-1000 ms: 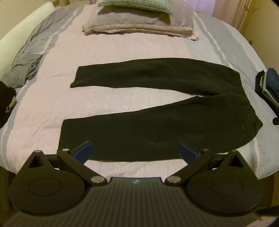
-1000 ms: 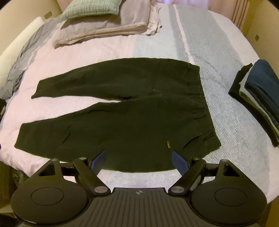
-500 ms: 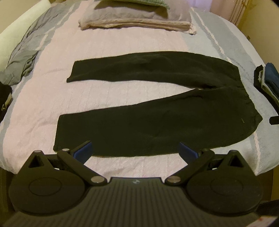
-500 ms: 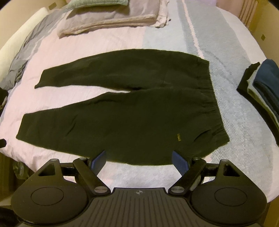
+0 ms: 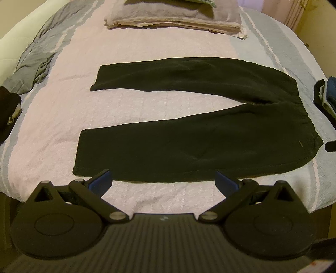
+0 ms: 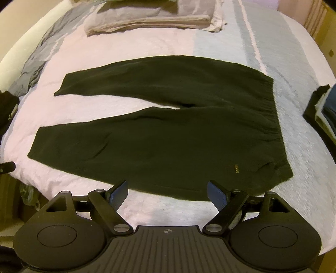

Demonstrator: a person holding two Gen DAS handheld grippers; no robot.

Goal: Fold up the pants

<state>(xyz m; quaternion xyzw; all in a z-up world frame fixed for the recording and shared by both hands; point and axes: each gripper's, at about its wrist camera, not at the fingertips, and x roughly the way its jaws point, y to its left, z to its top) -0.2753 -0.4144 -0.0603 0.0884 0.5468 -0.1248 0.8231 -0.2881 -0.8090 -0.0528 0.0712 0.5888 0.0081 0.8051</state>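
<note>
Where the bed [image 5: 52, 134] fills both of my views, its pink and grey-striped cover lies mostly smooth, with a crumpled grey sheet [image 5: 33, 67] bunched at the far left edge. Across the middle I see the dark pants [image 5: 189, 147] spread flat and unfolded, waistband to the right and the two legs running left in an open V, the near leg lying along the bed's near edge. At the head of the bed I see a stack of folded bedding [image 5: 174, 19] well apart from the pants. Off to the right, a pile of folded clothes [image 6: 323, 109] sits at the bed's edge, dark with a blue piece on top. Through the left wrist camera, my left gripper [image 5: 163, 180] hovers just above the near leg's lower edge, jaws spread wide and holding nothing. My right gripper [image 6: 168, 192] hangs likewise over the near hem by the hip, jaws wide apart and empty. A small gold label [image 6: 236, 168] shows on the pants near the waistband.
</note>
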